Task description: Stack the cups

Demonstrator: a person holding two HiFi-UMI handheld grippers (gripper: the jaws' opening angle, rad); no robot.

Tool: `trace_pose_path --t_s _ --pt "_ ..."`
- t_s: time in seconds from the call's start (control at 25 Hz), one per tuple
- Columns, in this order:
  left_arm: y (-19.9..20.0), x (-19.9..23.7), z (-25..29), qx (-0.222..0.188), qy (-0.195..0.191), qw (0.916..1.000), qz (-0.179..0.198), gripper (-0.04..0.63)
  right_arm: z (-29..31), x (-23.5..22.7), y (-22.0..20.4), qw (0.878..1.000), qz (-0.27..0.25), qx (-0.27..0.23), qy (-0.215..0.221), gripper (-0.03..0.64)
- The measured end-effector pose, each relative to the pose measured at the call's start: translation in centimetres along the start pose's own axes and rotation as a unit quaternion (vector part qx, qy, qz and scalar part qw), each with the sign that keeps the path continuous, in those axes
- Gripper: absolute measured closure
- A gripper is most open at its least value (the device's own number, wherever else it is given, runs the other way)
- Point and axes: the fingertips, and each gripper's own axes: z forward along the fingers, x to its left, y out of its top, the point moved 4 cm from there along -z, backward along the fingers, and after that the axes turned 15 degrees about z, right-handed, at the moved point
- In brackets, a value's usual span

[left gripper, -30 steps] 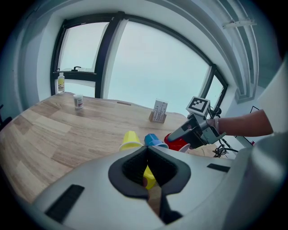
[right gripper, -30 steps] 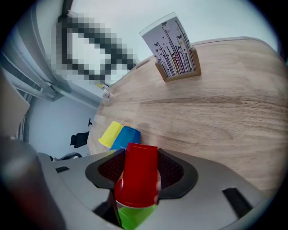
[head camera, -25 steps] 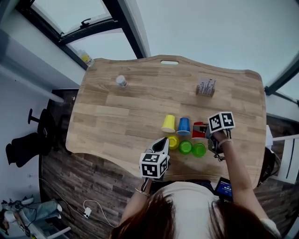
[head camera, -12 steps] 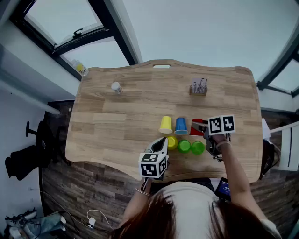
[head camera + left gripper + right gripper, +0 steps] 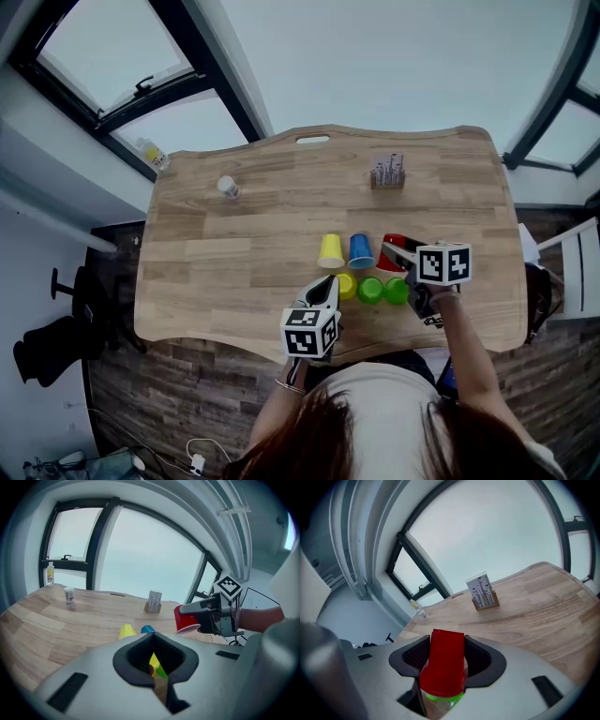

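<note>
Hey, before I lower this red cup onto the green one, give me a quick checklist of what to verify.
1. Red cup gripped between the right gripper jaws: ok.
2. Red cup mouth down: ok, though slightly tilted.
3. Green cup under the red cup's rim: ok, green shows just beneath it in the right gripper view.
4. Left gripper out of the way: ok, shut, empty, at the row's other end by the nearer yellow cup.
5. Exact centring over the green cup: cannot tell.

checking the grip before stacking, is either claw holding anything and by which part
The right claw holds the red cup by opposite sides of its wall. The left claw is shut, empty.
</note>
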Motion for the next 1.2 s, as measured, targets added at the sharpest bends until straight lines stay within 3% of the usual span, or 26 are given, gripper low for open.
trace_pose_path --t_s 0.72,1.2 --pt "0.5 0.1 -1.8 -0.015 -0.045 0.9976 0.050 0.577 -3.1 3.3 -3.2 0.983 -0.111 -0.141 -0.024 0.362" --pt "0.3 0.0 -3.0 -0.021 -0.070 0.9942 0.079 0.576 -3.7 3.9 -5.8 0.954 -0.202 -0.207 -0.074 0.362"
